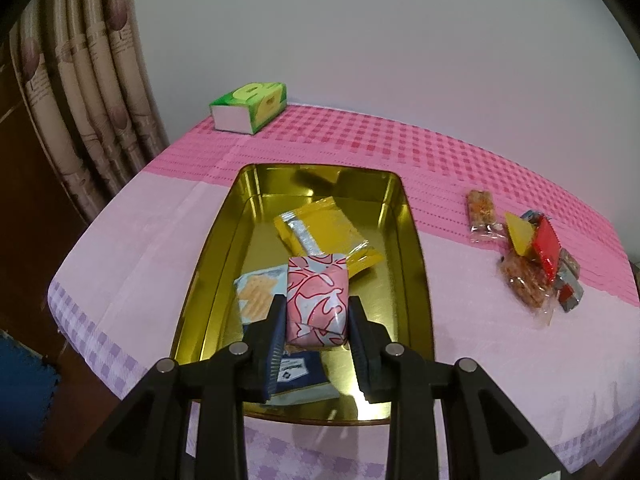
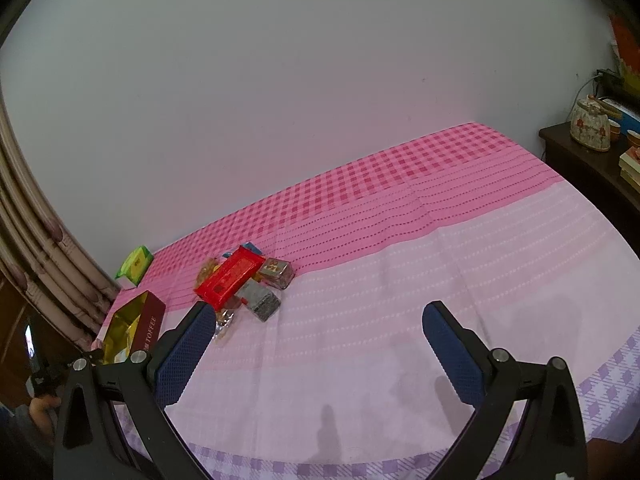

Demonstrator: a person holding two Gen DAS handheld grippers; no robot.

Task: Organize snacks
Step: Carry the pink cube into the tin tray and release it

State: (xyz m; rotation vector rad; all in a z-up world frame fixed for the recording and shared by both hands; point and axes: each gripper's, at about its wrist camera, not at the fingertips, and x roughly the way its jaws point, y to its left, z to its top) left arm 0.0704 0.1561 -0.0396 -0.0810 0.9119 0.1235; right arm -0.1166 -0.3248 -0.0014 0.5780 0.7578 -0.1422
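Observation:
My left gripper [image 1: 316, 312] is shut on a pink-and-white patterned snack packet [image 1: 316, 300], held just above the gold tin tray [image 1: 404, 208]. Inside the tray lie a yellow packet [image 1: 340, 228], a light-blue cracker packet [image 1: 256, 292] and a dark-blue packet [image 1: 298, 376] under the fingers. A pile of loose snacks [image 1: 536, 264] sits on the cloth to the tray's right; a red packet [image 2: 230, 276] tops it in the right wrist view. My right gripper [image 2: 316, 340] stands open over bare cloth, right of that pile, nothing between its fingers.
A green tissue box [image 1: 250, 107] stands at the table's far left corner. The tray [image 2: 150, 322] shows a maroon side marked TOFFEE. Curtains [image 1: 84, 92] hang left of the table. A dark side cabinet [image 2: 588, 168] with a teapot is at the right.

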